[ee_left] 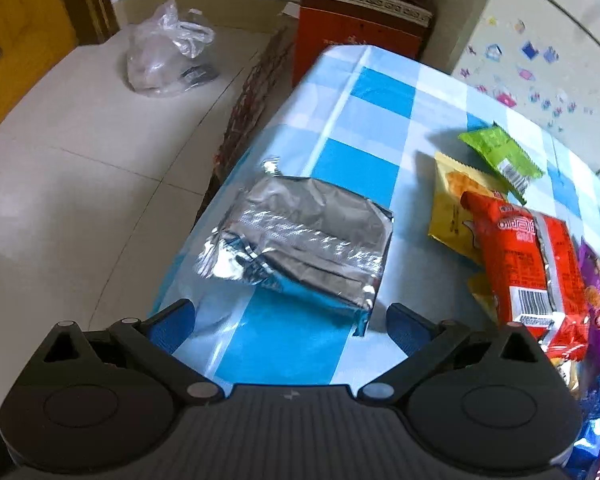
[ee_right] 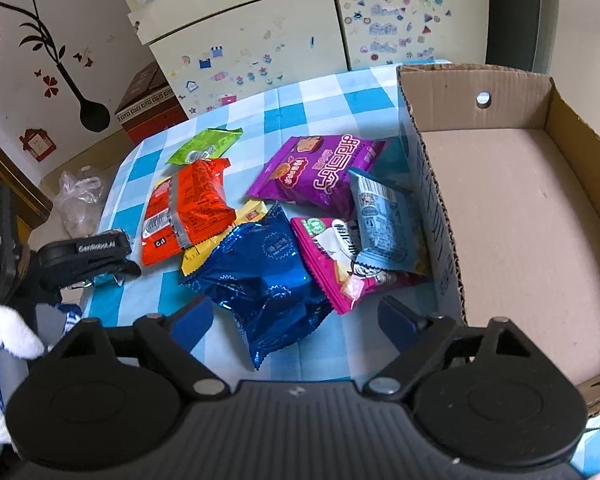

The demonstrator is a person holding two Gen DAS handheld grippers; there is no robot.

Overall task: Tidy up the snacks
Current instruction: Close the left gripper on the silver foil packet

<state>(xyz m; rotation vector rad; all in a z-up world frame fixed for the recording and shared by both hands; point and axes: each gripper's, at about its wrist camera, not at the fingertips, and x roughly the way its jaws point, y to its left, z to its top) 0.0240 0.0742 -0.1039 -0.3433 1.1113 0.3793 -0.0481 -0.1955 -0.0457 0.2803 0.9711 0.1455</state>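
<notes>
Silver foil: a crinkled foil packet point(ee_left: 300, 240) lies alone near the bench point(ee_left: 364, 92) edge, apart from the other snacks, just ahead of the left gripper point(ee_left: 288, 316).
Left gripper: released, jaws wide, nothing between the pads; it hangs above the foil packet's near end.
Right gripper: the right gripper point(ee_right: 296, 316) stands parted over the dark blue packet point(ee_right: 260, 276); the packet's tail sits between the fingers, but the pads look clear of it, though the overlap makes that hard to settle.
Snack heap: orange packet point(ee_right: 192, 204), green packet point(ee_right: 204, 144), purple packet point(ee_right: 316, 168), pink packet point(ee_right: 340, 264) and light blue packet point(ee_right: 384, 220) lie jumbled beside the cardboard box point(ee_right: 420, 184), the light blue one leaning on its wall.
Box: empty, so sorting has probably barely started.
Step in hand: lining up a pick, one packet per gripper.
Next move calls for: lowering, closing gently on slippery film, then lifting over the box wall.
Left view only: the foil packet, the floor, a plastic bag point(ee_left: 168, 52).
Right view only: the box interior, and the left gripper seen from outside with a gloved hand point(ee_right: 4, 336).
</notes>
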